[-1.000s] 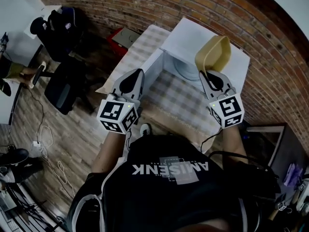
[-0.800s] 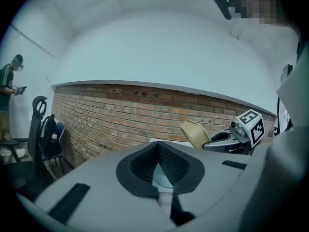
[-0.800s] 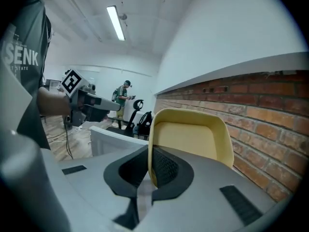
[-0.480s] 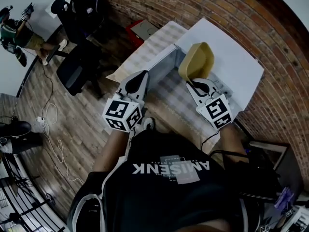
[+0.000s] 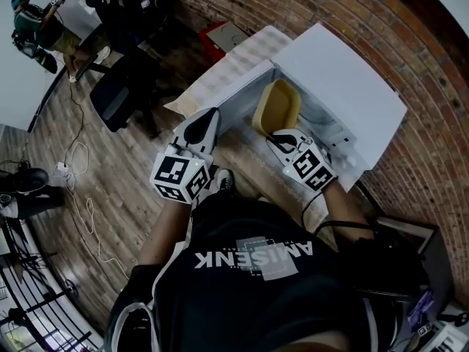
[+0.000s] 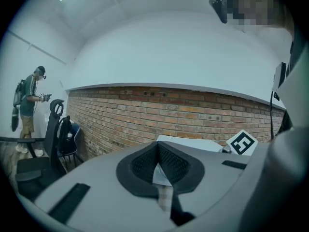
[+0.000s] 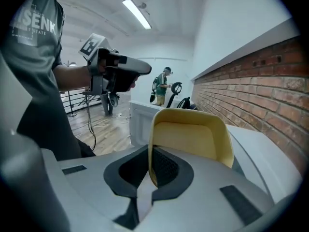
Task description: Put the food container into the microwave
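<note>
Yellow food container (image 5: 277, 107) rim-pinched in right gripper (image 5: 284, 141); thin hold may slip, clip microwave (image 5: 344, 86) ahead. Left gripper (image 5: 199, 127) pressed together, empty.

The person is wearing a black short-sleeved T-shirt (image 5: 249, 270) bearing white block lettering across a grey patch. The left tool (image 5: 206, 119) and the right tool (image 5: 281, 137) are each presenting a light grey shell tapering toward the tip, with black textured pads (image 7: 166, 167) lining the jaws. The left marker cube (image 5: 179, 176) and the right marker cube (image 5: 309, 169) are displaying black square patterns on white faces. A black cable (image 5: 314, 200) is trailing from the right tool's rear.
</note>
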Action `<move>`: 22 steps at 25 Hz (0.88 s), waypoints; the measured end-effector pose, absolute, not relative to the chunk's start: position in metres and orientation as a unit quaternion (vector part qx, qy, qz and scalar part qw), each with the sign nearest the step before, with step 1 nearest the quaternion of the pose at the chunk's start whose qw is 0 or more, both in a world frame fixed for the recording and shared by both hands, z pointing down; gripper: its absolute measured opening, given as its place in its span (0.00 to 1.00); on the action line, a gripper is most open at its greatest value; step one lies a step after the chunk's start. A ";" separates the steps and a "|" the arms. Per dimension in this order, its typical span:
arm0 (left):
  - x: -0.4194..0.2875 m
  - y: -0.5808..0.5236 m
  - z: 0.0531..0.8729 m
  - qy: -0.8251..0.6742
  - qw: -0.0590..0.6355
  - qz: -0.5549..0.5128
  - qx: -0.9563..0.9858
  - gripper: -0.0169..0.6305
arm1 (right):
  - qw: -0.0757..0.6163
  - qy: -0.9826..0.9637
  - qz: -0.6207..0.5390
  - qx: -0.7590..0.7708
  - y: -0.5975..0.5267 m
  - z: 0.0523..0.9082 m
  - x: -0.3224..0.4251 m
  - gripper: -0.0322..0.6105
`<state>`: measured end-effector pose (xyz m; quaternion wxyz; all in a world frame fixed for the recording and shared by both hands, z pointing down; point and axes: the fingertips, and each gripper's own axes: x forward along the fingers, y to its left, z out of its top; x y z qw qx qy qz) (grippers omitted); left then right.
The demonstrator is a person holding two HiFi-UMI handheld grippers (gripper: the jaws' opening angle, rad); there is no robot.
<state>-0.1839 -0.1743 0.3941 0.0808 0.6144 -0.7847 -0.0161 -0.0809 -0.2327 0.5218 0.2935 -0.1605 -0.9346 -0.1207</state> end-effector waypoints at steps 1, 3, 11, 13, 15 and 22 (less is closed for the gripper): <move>-0.183 -0.174 0.392 -0.783 0.076 -0.016 0.617 0.05 | 0.299 -0.933 -0.119 -0.163 -0.233 0.529 -0.082 0.12; -0.181 -0.175 0.391 -0.780 0.070 -0.015 0.622 0.05 | 0.314 -0.928 -0.118 -0.162 -0.237 0.543 -0.082 0.12; -0.184 -0.183 0.401 -0.771 0.084 -0.012 0.631 0.05 | 0.367 -0.911 -0.135 -0.130 -0.269 0.582 -0.088 0.12; -0.183 -0.186 0.401 -0.767 0.086 -0.008 0.636 0.05 | 0.381 -0.908 -0.131 -0.120 -0.279 0.591 -0.089 0.12; -0.182 -0.189 0.403 -0.763 0.088 -0.004 0.641 0.05 | 0.393 -0.905 -0.126 -0.102 -0.292 0.602 -0.091 0.12; -0.189 -0.193 0.405 -0.755 0.092 -0.001 0.650 0.05 | 0.429 -0.895 -0.118 -0.020 -0.342 0.632 -0.099 0.12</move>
